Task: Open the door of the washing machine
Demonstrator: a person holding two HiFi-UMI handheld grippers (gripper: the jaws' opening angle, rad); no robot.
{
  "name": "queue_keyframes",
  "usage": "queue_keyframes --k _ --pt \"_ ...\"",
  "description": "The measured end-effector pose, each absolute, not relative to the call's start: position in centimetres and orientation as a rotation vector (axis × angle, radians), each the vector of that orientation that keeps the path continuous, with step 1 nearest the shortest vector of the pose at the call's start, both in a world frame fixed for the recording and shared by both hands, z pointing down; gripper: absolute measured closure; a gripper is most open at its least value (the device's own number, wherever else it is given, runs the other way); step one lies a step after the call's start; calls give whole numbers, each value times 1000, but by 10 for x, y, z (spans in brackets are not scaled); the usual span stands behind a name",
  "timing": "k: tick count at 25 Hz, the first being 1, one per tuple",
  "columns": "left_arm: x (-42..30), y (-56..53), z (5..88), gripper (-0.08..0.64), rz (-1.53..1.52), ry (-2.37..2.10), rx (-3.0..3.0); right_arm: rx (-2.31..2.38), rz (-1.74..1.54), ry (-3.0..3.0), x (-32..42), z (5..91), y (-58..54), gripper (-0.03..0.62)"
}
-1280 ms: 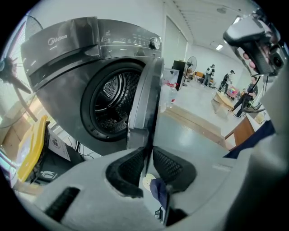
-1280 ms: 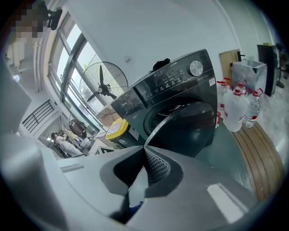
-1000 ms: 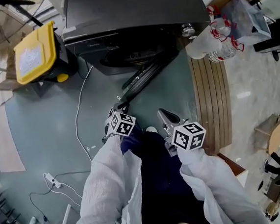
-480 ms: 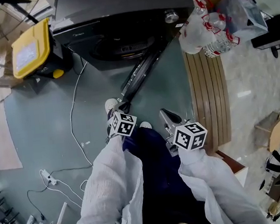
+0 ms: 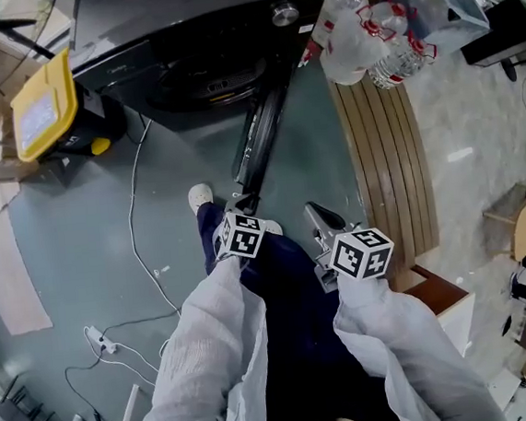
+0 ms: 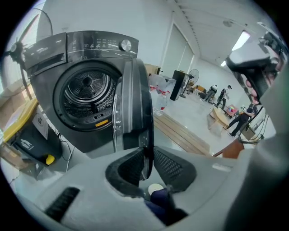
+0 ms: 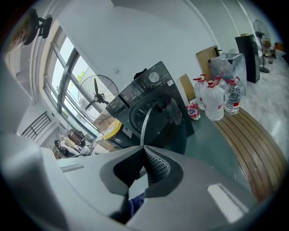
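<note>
Tools: left tool (image 6: 147, 159) clamped on door (image 6: 132, 97) edge, right tool (image 7: 143, 150) pinched together, empty.

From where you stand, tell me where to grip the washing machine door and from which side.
Grip the door at its thin free edge, the one farthest from the machine. It stands open and edge-on to you, so come straight at that edge from the front, one jaw on each face. The left tool is clamped just there.

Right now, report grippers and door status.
Left gripper clamped on door edge. Right gripper shut, empty. Door wide open. Cable on floor beside it.
</note>
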State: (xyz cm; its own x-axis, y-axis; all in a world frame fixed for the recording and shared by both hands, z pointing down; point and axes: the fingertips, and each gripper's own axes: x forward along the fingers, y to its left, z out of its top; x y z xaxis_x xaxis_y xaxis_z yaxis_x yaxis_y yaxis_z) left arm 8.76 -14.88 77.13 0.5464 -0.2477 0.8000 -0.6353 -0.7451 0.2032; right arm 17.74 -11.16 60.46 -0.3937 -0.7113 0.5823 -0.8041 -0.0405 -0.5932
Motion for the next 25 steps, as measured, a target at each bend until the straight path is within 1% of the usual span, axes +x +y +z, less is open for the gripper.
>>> queue_keyframes --k 8,25 --pt "136 -123 773 480 1024 -627 2321 1838 1465 -2025 215 609 -78 581" --pt "230 -86 769 471 1012 -474 2228 2141 1543 -1839 279 616 -28 580"
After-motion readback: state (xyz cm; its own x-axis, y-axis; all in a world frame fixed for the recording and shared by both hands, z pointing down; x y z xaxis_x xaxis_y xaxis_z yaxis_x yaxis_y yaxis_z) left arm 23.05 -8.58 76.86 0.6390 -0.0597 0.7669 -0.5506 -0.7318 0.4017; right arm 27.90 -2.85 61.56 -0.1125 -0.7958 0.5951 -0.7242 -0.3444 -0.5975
